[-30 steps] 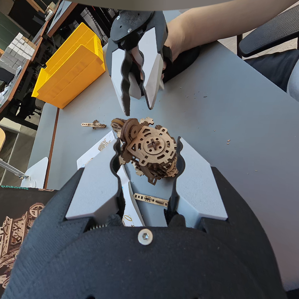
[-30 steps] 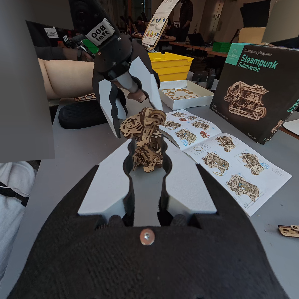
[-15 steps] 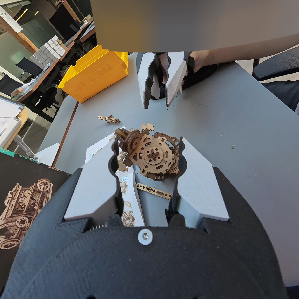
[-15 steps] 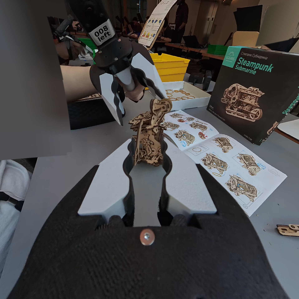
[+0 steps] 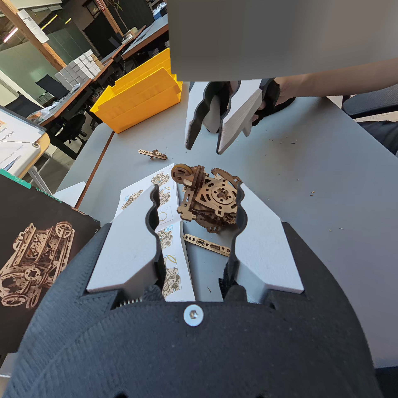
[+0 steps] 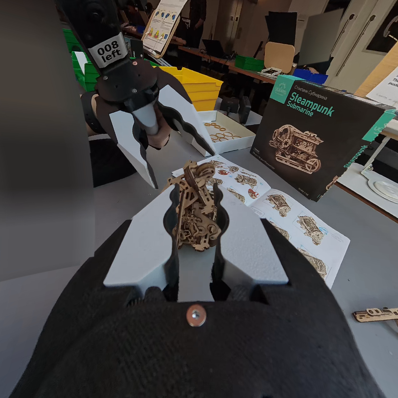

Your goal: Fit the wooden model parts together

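The half-built wooden model [image 5: 211, 200] sits tilted on the grey table by the edge of the booklet. My left gripper [image 5: 197, 186] is open wide around it. Only its right finger [image 5: 241, 206] is against the model, and the left finger stands apart. In the right wrist view the left gripper [image 6: 184, 170] hangs open over the top of the model [image 6: 193, 224]. My right gripper [image 6: 195, 187] has a narrow gap and holds nothing. The model shows through that gap, beyond the tips. In the left wrist view the right gripper [image 5: 204, 150] is behind the model and apart from it.
A flat wooden strip [image 5: 206, 245] lies under my left gripper, and another piece [image 5: 153, 154] lies farther off. A third piece [image 6: 377, 316] lies at the right. The open booklet [image 6: 280, 206], the kit box [image 6: 312, 137], a white tray of rings [image 6: 226, 137] and yellow bins [image 5: 137, 99] surround the work area. Left and right tips are no more than a few centimetres apart.
My left gripper's jaws have opened and let go of the model, which now rests against one finger only. The right gripper has drawn back a little, with its gap unchanged.
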